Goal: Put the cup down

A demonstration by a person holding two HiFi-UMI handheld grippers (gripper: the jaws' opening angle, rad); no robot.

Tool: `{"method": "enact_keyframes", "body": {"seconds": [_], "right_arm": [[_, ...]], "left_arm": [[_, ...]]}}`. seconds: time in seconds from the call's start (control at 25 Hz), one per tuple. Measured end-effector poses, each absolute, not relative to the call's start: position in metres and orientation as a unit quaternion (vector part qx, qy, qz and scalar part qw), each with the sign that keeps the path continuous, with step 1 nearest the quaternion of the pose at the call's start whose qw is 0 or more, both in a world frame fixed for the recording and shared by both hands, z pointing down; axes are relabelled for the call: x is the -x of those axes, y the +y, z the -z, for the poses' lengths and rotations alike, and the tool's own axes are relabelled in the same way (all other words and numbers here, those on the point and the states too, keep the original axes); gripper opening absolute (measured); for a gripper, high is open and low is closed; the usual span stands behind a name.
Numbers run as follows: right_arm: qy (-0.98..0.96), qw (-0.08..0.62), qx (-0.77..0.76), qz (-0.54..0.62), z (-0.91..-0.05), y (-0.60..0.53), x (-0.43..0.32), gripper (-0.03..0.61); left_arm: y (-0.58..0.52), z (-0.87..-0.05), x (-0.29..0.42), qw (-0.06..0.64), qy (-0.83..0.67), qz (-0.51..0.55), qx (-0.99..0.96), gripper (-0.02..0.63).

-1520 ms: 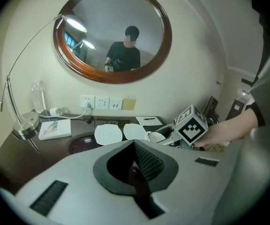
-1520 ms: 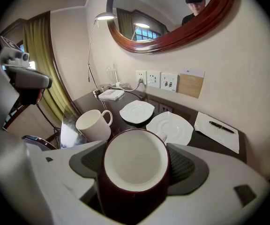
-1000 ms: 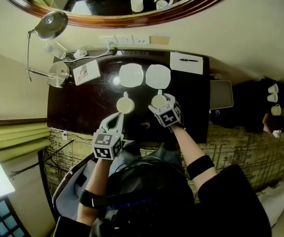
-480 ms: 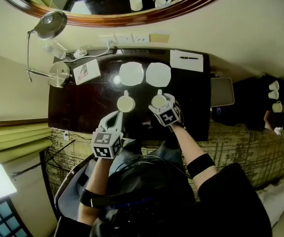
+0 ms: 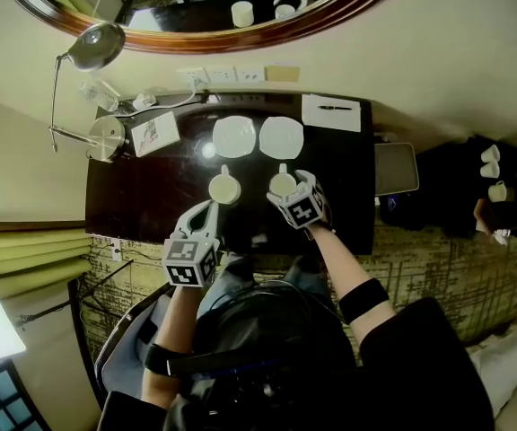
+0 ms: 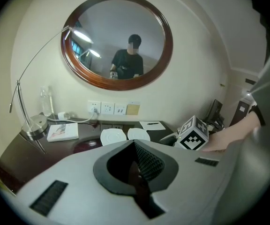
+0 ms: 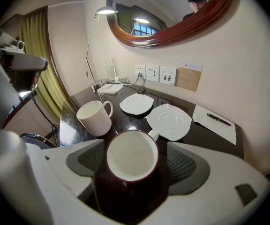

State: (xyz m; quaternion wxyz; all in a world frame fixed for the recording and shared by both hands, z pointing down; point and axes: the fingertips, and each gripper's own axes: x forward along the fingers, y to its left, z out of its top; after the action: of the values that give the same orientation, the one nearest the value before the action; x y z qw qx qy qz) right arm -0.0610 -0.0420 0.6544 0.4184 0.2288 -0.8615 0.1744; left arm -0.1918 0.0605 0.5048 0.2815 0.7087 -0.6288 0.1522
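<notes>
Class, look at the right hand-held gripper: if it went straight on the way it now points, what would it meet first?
The dark cup: it stands between the jaws of the right hand-held gripper, which have just been opening. Beyond it lies a white saucer, though depth is hard to judge.

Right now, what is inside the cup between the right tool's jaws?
The round white-lined cup looks empty: only its inner wall and bottom show. The table beneath it is covered.

The mirror (image 5: 206, 12) ran off the head view's top edge. Print on the booklet (image 5: 153, 134), far left on the table (image 5: 348, 196), was too small to read. In the right gripper view the cup's (image 7: 132, 153) base was hidden.
</notes>
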Motion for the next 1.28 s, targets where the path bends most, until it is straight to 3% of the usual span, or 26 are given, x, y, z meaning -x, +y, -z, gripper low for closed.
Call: {"method": "enact_keyframes", "body": {"seconds": [0.32, 0.4, 0.52, 0.72, 1.12, 1.28], "right_arm": [[-0.879, 0.379, -0.246, -0.151, -0.599, -0.043, 0.038, 0.455], [-0.885, 0.365, -0.245, -0.153, -0.594, -0.043, 0.028, 0.407], [-0.894, 0.330, -0.251, -0.168, -0.570, -0.043, 0.018, 0.394], [-0.902, 0.280, -0.269, -0.188, -0.527, -0.043, -0.001, 0.249], [-0.891, 0.260, -0.318, -0.192, -0.515, -0.048, -0.047, 0.008], [-0.887, 0.256, -0.331, -0.198, -0.517, -0.045, -0.059, 0.000]], "left_arm": [[0.056, -0.496, 0.184, 0.275, -0.627, -0.130, -0.717, 0.001], [0.054, -0.494, 0.180, 0.274, -0.627, -0.128, -0.718, 0.001], [0.050, -0.492, 0.177, 0.268, -0.629, -0.128, -0.718, 0.001], [0.044, -0.486, 0.163, 0.261, -0.616, -0.137, -0.730, 0.001], [0.029, -0.480, 0.152, 0.249, -0.614, -0.130, -0.737, 0.001], [0.031, -0.486, 0.144, 0.254, -0.605, -0.137, -0.742, 0.001]]}}
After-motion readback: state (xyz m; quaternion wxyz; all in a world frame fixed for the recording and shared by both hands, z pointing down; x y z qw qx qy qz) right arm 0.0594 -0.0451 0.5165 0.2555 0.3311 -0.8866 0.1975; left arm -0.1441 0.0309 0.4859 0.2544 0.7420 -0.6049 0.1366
